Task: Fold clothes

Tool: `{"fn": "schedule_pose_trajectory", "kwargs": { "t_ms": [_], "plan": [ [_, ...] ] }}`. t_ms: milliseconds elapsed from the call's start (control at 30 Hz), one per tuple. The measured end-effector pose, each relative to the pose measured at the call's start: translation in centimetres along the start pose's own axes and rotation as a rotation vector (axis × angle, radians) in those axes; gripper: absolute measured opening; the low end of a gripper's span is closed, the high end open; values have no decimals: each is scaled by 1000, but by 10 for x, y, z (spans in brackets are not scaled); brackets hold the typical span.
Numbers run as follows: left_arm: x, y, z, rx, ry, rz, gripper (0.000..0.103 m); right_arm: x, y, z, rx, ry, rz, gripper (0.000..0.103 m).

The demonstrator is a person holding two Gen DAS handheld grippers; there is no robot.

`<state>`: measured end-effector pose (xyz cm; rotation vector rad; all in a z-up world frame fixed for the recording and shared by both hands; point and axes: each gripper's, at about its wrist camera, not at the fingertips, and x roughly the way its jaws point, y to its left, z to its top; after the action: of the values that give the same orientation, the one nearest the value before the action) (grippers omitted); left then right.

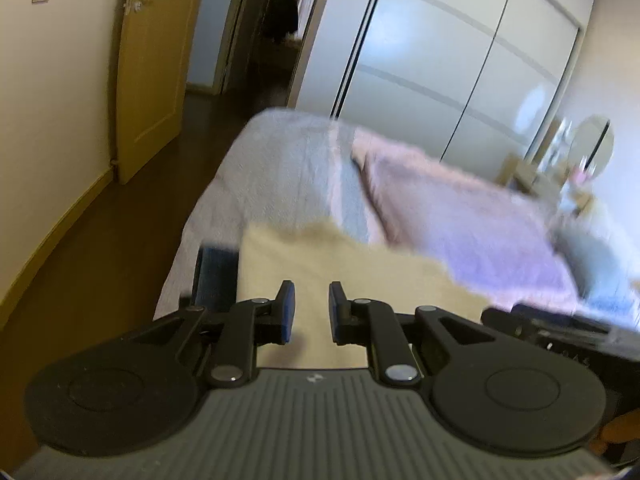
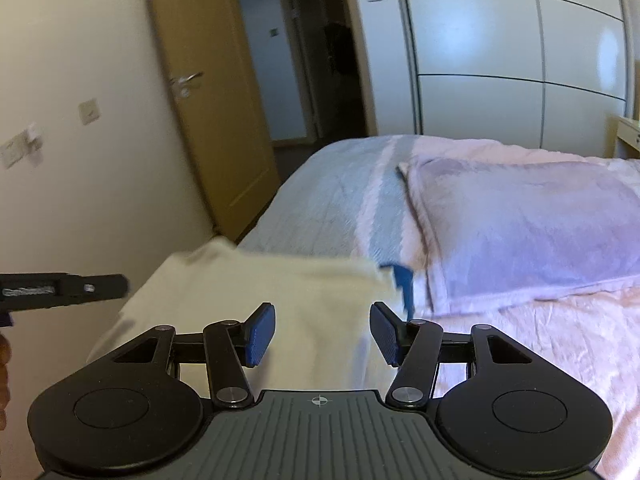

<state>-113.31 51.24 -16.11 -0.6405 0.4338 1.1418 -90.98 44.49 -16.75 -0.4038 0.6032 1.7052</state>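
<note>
**Q:** State of the fingers?

**Me:** Left fingers (image 1: 312, 308): a narrow gap, pads bare, nothing pinched. Right fingers (image 2: 322, 336): wide apart, also empty. Both point down at a slant toward the bed (image 1: 280, 168).

**Q:** And the cloth?

**Me:** The cream cloth (image 1: 360, 272) lies flat on the bed, just ahead of and under both pairs of fingers. From the left fingers it runs forward and off to the right, and its left edge sits just left of them. From the right fingers its far right corner is ahead and slightly right. I see no contact on either side, though blur hides the exact clearance.

**Q:** Anything else close by?

**Me:** A blue piece (image 2: 402, 280) pokes out from under the cloth, by that right corner and again at the left edge. The blanket (image 2: 520, 220) lies just right of it.

**Q:** What could go wrong?

**Me:** My guesses:
- Closing low at the corner could pinch the blue piece along with the cloth, so both lift together and the fold drags.
- The left gap is narrow. If I push in without widening it, the pads may shove the edge and bunch it rather than take it.
- The cloth sits near the bed's edge, with the floor (image 1: 120, 240) just left. An uneven pull from one side alone could slide it off.
- The views are smeared, so I may misjudge the edge and miss it.
</note>
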Motion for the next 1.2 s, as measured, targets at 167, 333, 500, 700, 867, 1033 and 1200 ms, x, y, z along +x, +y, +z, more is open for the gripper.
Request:
{"fn": "schedule_pose_trajectory", "kwargs": {
  "t_ms": [167,333,500,700,867,1033,1200],
  "plan": [
    [12,1,-34,-6,76,74,13,17,7,-31,-47,87,-12,56],
    [21,8,-38,-31,99,86,11,33,-2,-36,5,139,5,56],
    [18,3,-35,-33,112,114,10,34,-3,-38,13,152,4,56],
    [-13,-18,-23,4,116,171,19,13,-3,-19,42,167,-2,57],
    [-36,-34,-19,4,137,187,30,-21,3,-20,51,184,1,57],
    [-59,-50,-35,8,194,219,32,-46,2,-35,67,254,-9,58],
    [-86,-66,-54,17,219,242,33,-71,-2,-47,77,278,-23,58]
  ]
}}
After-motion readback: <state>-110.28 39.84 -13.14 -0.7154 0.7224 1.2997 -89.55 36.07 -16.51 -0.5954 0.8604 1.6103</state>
